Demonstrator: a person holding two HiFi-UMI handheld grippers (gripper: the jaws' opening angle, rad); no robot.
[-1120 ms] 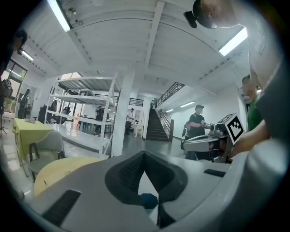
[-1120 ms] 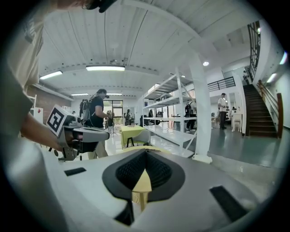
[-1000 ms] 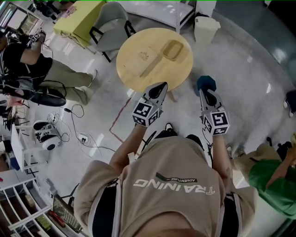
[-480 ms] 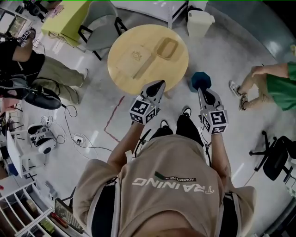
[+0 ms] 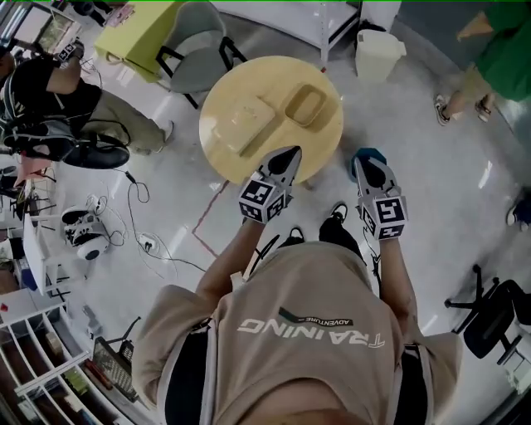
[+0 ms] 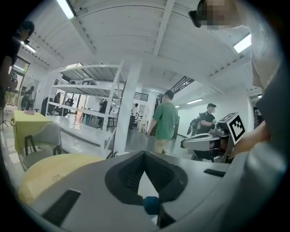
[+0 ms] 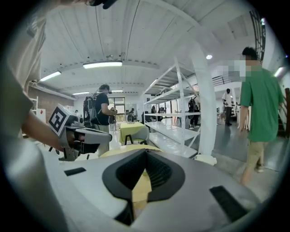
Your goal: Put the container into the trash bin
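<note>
Near table edge (image 5: 232, 162): left tongs (image 5: 292, 154), right tongs (image 5: 366, 161) closed.

Bright, even light from ceiling strip lights (image 7: 102, 65); glare streaks the pale floor (image 5: 489, 176). Both gripper views bend strongly toward dark, vignetted edges; nearest parts look soft.

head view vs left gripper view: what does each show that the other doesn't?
Head view only: the container lying on the round table, and the wearer's back.
Left gripper view only: the left gripper seen along its own jaws, which are together with nothing between them, plus the ceiling lights.
Both: the round table, the right gripper, the grey chair and a person in a green shirt.
</note>
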